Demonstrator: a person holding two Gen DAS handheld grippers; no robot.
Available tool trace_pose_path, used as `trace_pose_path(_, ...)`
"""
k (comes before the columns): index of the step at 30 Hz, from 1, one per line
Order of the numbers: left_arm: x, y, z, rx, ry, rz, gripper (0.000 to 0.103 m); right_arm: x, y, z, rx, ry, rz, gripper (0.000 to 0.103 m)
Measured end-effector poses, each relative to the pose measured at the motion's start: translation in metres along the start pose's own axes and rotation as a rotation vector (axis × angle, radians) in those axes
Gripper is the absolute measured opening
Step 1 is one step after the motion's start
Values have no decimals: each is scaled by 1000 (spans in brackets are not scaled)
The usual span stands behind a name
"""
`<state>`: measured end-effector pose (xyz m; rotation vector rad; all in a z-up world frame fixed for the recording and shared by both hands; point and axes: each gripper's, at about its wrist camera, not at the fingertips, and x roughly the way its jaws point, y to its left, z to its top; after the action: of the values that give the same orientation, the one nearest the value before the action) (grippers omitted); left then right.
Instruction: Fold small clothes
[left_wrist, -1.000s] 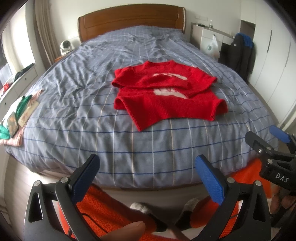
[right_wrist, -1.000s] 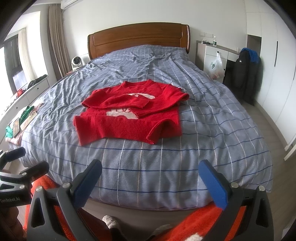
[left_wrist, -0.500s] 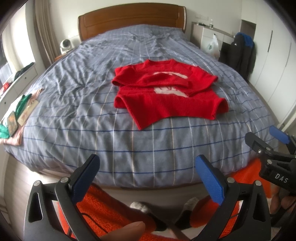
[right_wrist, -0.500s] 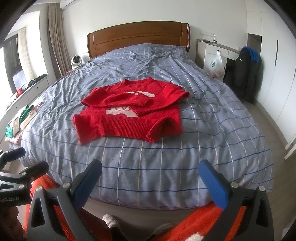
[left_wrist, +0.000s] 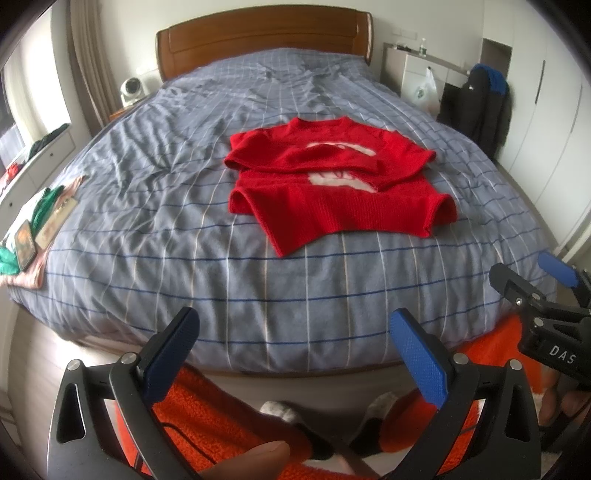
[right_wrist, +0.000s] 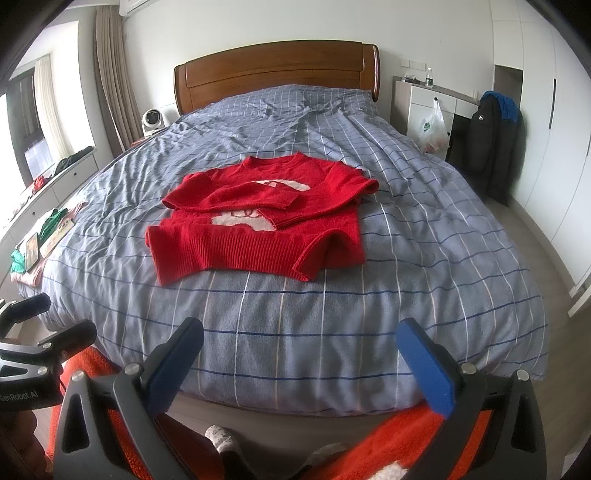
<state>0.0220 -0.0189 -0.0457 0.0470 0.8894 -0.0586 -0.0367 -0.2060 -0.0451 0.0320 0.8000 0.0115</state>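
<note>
A small red knitted sweater (left_wrist: 332, 184) with a white pattern lies flat in the middle of the bed, both sleeves folded across its chest; it also shows in the right wrist view (right_wrist: 258, 221). My left gripper (left_wrist: 295, 343) is open and empty, held off the foot of the bed, well short of the sweater. My right gripper (right_wrist: 301, 350) is open and empty too, also off the foot of the bed. Each gripper shows at the edge of the other's view.
The bed (right_wrist: 406, 258) has a grey-blue checked cover and a wooden headboard (right_wrist: 277, 70). A pile of clothes with a phone (left_wrist: 26, 240) lies at the bed's left edge. A dark jacket (right_wrist: 491, 147) hangs at the right, near white wardrobes. My orange-clad legs are below.
Both grippers have drifted slightly; the sweater sits a little higher in both views. Nothing was gripped or moved.
</note>
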Motion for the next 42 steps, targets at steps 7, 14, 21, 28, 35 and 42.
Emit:
trace_pose_path(7, 0, 0, 0, 0, 1, 0, 103, 1, 0, -1, 0, 2, 0, 103)
trace_pose_path(14, 0, 0, 0, 0, 2, 0, 103, 1, 0, -2, 1, 4, 1, 103)
trace_pose_path(21, 1, 1, -1, -1, 3, -2, 103, 2, 0, -3, 1, 7, 1, 103)
trace_pose_path(28, 1, 1, -1, -1, 3, -2, 103, 2, 0, -3, 2, 8, 1, 103)
trace_pose_path(35, 1, 1, 0, -2, 4, -2, 103, 2, 0, -3, 2, 10, 1, 103)
trace_pose_path(42, 1, 2, 1, -1, 5, -2, 103, 2, 0, -3, 3, 11, 1, 103)
